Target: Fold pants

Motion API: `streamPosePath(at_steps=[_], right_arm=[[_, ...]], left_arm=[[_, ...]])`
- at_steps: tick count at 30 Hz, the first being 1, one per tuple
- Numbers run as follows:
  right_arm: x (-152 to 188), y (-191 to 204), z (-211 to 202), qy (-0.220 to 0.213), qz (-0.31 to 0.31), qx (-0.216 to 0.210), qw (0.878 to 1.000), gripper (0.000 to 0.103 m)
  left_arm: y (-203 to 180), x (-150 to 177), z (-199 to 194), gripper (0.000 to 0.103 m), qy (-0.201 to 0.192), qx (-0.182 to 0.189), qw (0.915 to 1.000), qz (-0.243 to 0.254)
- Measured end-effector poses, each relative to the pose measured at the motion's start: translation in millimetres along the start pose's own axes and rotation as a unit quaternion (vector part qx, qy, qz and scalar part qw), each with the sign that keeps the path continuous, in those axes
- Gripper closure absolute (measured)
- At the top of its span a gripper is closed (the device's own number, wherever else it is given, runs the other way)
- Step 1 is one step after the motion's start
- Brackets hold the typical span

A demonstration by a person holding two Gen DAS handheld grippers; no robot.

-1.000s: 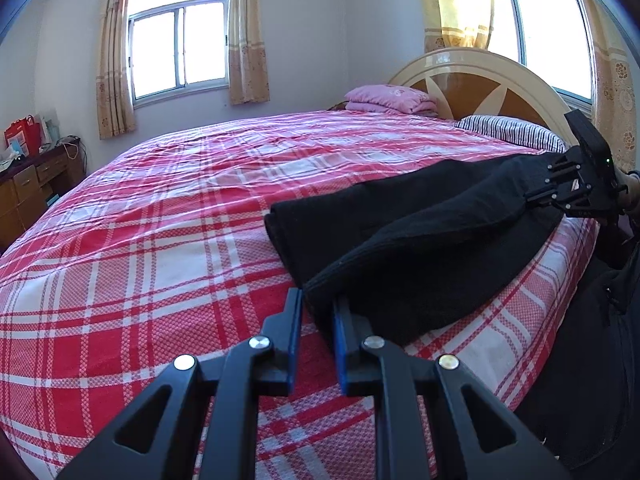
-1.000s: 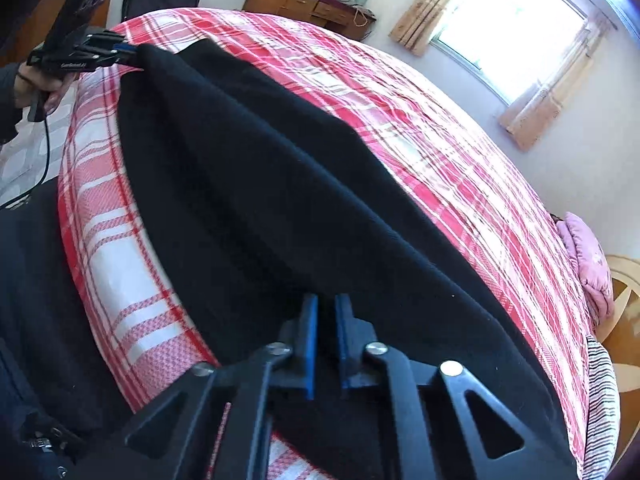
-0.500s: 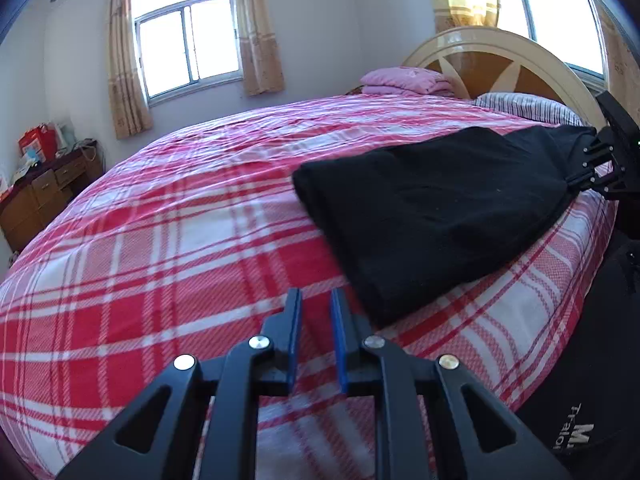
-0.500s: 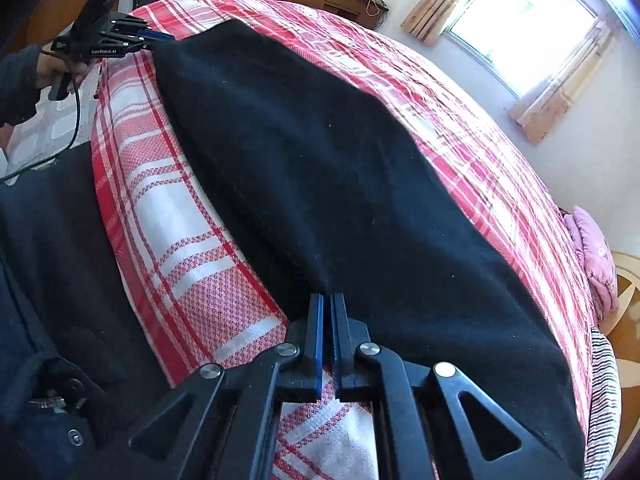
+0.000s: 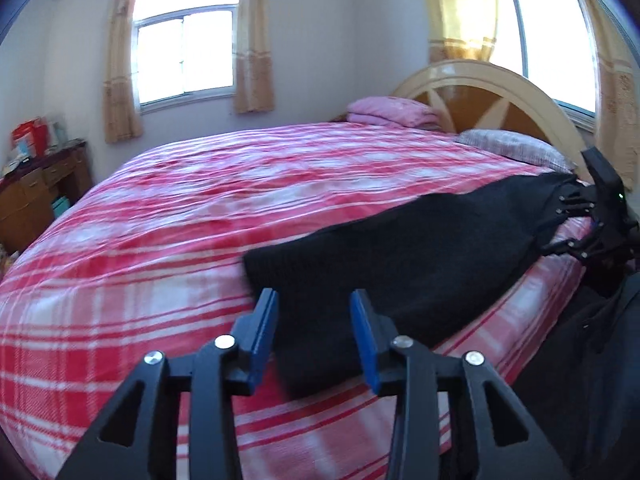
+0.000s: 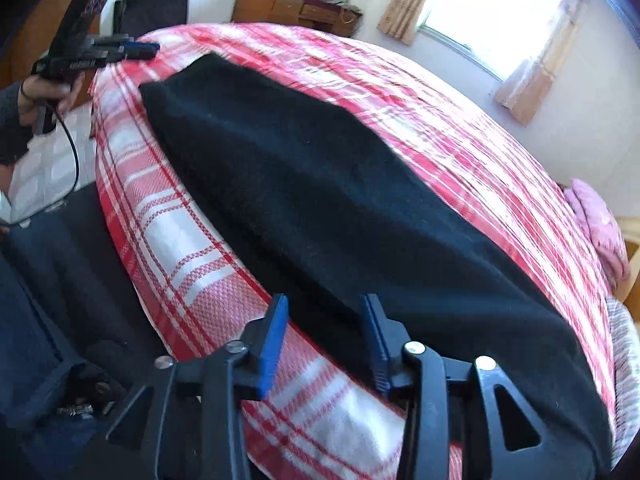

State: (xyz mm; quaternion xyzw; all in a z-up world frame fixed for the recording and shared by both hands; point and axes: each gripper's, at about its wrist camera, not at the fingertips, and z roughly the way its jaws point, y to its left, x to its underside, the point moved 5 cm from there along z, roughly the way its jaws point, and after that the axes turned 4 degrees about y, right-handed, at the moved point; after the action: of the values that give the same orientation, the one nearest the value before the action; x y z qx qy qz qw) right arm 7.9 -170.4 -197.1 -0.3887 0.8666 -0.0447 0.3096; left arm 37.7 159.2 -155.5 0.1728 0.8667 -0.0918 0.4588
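Note:
The black pants [image 5: 408,256] lie folded lengthwise in a long flat strip along the near edge of the red plaid bed [image 5: 200,216]; they also show in the right wrist view [image 6: 320,200]. My left gripper [image 5: 314,316] is open and empty, just above the pants' left end. My right gripper [image 6: 326,320] is open and empty over the pants' other end. In the left wrist view the right gripper [image 5: 576,220] shows at the far end of the pants. In the right wrist view the left gripper [image 6: 136,50] shows beyond the pants' far end.
A pink pillow [image 5: 390,110] and a striped pillow [image 5: 516,148] lie by the wooden headboard [image 5: 492,92]. A wooden dresser [image 5: 36,196] stands at the far left wall. My dark clothing [image 6: 44,280] is beside the bed edge.
Both grippers have let go of the pants and opened. The pants, held up a second ago, now lie flat on the bed. The left gripper has drawn back from the cloth's end.

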Motion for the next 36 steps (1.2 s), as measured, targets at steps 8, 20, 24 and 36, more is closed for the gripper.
streamPosePath(at_steps=[8,20,24,36], right_arm=[[69,-123,-43,0.006,0.188,0.072,0.980,0.062],[192,-271,-118,-0.047,0.477,0.129,0.868,0.062],[219,-298,-132,-0.053,0.523,0.139,0.839,0.062],[263,-340,-124,-0.081,0.621,0.075,0.776,0.062]], left_arm=[[-118,-57,57,0.062,0.030,0.107,0.9900,0.087],[-238,-92,105,0.062,0.075,0.208,0.9667,0.128],[-274,-103,114,0.062,0.079,0.224,0.9594,0.153],[-287,-94,133,0.062,0.095,0.237,0.9610,0.107]])
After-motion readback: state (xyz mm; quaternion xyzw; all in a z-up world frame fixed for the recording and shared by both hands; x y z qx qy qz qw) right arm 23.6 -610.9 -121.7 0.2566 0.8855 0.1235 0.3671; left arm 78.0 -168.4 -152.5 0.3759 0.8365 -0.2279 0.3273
